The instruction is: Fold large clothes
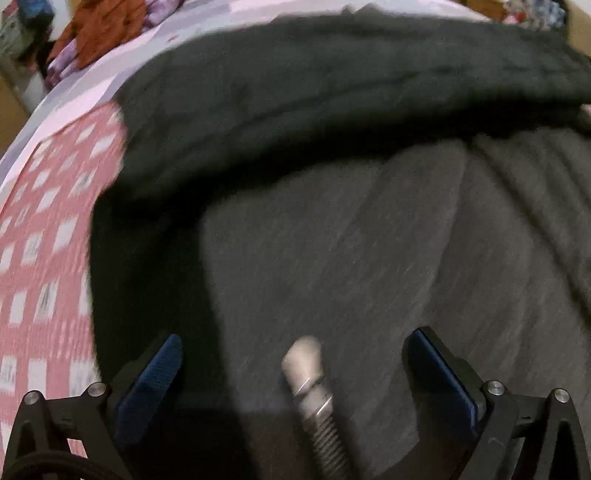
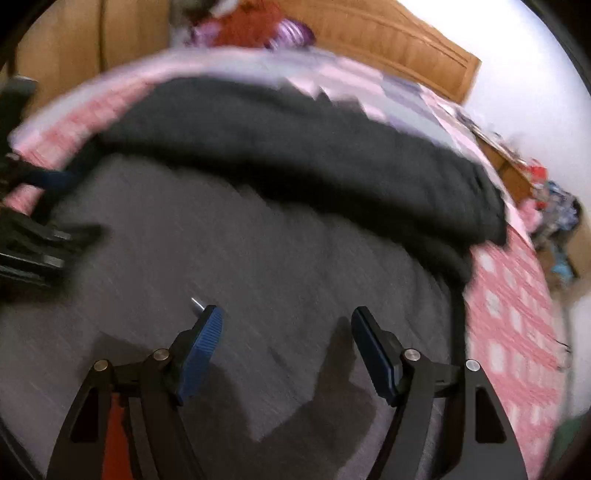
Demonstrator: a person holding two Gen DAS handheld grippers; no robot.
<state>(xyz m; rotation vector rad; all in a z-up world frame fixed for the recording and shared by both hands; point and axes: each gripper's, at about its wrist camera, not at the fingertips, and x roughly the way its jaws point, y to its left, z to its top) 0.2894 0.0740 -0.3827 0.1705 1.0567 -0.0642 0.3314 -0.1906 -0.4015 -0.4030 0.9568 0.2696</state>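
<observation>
A large dark grey garment (image 1: 351, 240) lies spread on the bed, with a darker folded band (image 1: 332, 81) across its far side. It also shows in the right wrist view (image 2: 258, 258). A grey drawstring tip (image 1: 306, 365) lies between the fingers of my left gripper (image 1: 295, 339), which is open and empty just above the fabric. My right gripper (image 2: 286, 317) is open and empty over the grey fabric. The left gripper also shows in the right wrist view (image 2: 44, 236) at the left edge. Both views are motion-blurred.
The bed has a pink and white checked cover (image 1: 44, 258) (image 2: 517, 350). A pile of orange and purple clothes (image 1: 103, 26) sits at the far end. A wooden headboard (image 2: 388, 40) stands behind. More clothes (image 2: 557, 210) lie at the right.
</observation>
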